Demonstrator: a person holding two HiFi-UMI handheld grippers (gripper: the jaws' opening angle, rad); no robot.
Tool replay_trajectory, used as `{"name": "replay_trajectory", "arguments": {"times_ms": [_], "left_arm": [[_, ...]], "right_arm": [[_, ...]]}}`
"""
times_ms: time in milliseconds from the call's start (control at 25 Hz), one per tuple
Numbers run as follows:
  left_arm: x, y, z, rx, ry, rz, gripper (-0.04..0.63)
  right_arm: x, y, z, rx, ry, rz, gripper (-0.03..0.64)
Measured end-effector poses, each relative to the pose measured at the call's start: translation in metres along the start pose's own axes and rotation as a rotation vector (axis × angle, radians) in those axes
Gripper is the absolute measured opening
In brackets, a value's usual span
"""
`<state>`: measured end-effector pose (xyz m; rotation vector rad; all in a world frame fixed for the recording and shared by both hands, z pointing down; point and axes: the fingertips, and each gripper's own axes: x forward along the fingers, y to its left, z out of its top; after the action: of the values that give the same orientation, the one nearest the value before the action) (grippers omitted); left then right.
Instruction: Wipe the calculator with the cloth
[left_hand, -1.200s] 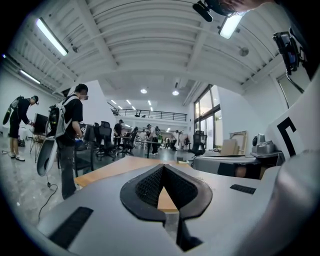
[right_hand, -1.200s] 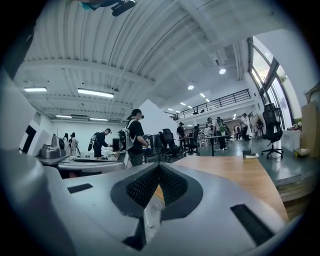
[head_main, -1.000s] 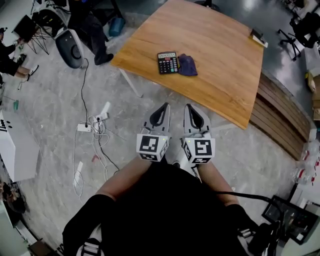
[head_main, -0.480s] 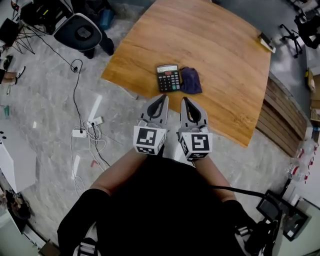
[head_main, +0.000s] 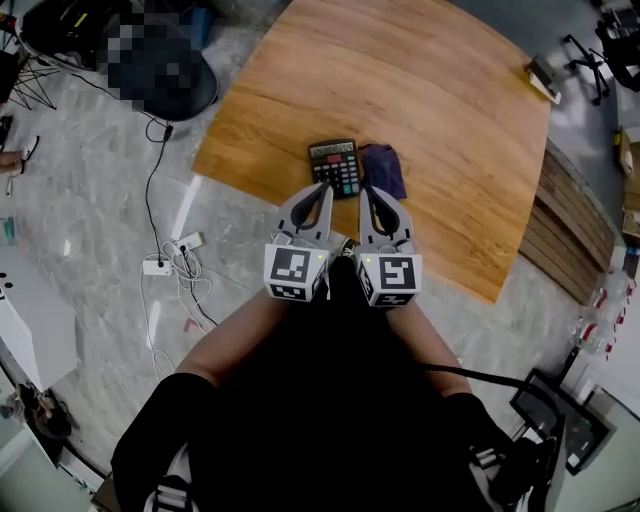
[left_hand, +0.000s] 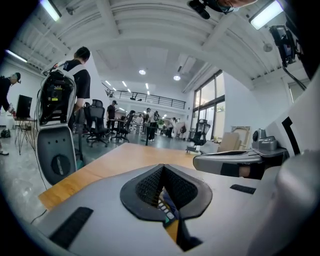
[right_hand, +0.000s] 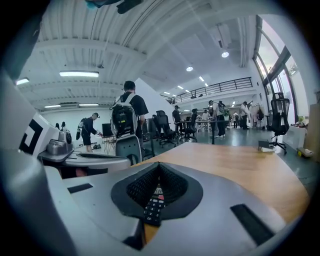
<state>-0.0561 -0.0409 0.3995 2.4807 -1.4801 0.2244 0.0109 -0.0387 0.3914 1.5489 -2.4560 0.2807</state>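
A black calculator (head_main: 335, 165) lies near the front edge of the wooden table (head_main: 440, 120), and a crumpled purple cloth (head_main: 383, 169) touches its right side. My left gripper (head_main: 325, 187) is shut and empty, its tip just short of the calculator's near edge. My right gripper (head_main: 367, 189) is also shut and empty, level with the left one and just short of the cloth. In the left gripper view the shut jaws (left_hand: 162, 168) hide most of the table; calculator keys (left_hand: 165, 210) show in the gap beneath. The right gripper view shows the calculator (right_hand: 152, 207) beneath its shut jaws (right_hand: 159, 165).
A dark office chair (head_main: 170, 85) stands left of the table. Cables and a power strip (head_main: 170, 258) lie on the floor below it. A small flat object (head_main: 543, 80) sits at the table's far right corner. Wooden boards (head_main: 575, 250) are stacked at the right. People stand in the background.
Both grippers have moved forward together from over the floor to the table's front edge, right up to the calculator and cloth. Both stayed shut.
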Motion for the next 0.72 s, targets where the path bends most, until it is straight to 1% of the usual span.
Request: {"name": "replay_trajectory", "arguments": {"times_ms": [120,320,480,600,720], "left_arm": [[0.02,0.006,-0.008,-0.002,0.031,0.023,0.006],[0.044,0.013,-0.031,-0.032,0.082,0.063,0.006],[0.066,0.02,-0.049,-0.035,0.107,0.085,0.006],[0.079,0.028,-0.064,-0.034,0.135,0.088,0.005],[0.086,0.034,-0.082,-0.046,0.17,0.071,0.006]], "right_arm": [[0.019,-0.014,-0.012,-0.002,0.034,0.019,0.014],[0.042,-0.035,-0.037,0.003,0.106,0.064,0.014],[0.065,-0.048,-0.061,0.001,0.15,0.091,0.015],[0.083,-0.051,-0.084,-0.004,0.2,0.099,0.014],[0.097,-0.052,-0.105,-0.015,0.255,0.099,0.014]]}}
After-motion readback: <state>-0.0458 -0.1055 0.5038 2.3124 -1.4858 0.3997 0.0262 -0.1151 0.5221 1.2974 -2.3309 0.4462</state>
